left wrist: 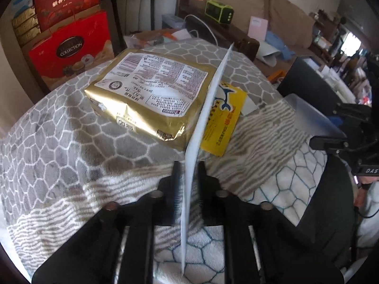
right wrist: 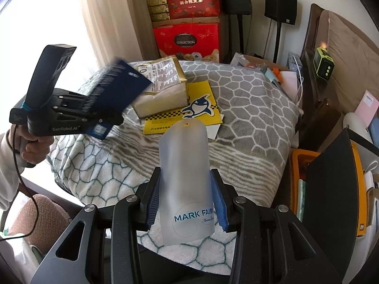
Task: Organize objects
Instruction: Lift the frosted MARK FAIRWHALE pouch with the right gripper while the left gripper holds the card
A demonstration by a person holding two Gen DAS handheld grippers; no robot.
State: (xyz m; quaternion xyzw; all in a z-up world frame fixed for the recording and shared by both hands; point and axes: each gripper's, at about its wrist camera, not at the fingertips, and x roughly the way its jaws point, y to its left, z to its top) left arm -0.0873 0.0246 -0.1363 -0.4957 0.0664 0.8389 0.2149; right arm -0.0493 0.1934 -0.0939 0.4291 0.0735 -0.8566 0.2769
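Observation:
My left gripper [left wrist: 189,166] is shut on a thin flat packet [left wrist: 208,99] that I see edge-on between the fingers. In the right wrist view this packet [right wrist: 118,87] is dark blue, blurred, and held above the blanket. My right gripper [right wrist: 186,174] is shut on a frosted pouch [right wrist: 183,146] printed "MARK FAIR", standing upright between the blue pads. A gold foil packet [left wrist: 146,94] lies label-up on the blanket, partly on a yellow envelope with a shark sticker [right wrist: 189,108]. The frosted pouch [left wrist: 312,116] also shows at the right of the left wrist view.
A grey and white patterned blanket [left wrist: 71,142] covers the surface. Red gift boxes [right wrist: 187,35] are stacked behind it. A green clock [right wrist: 323,64] sits on the headboard at right. An orange bin [right wrist: 298,165] and a black board [right wrist: 331,189] stand at the right edge.

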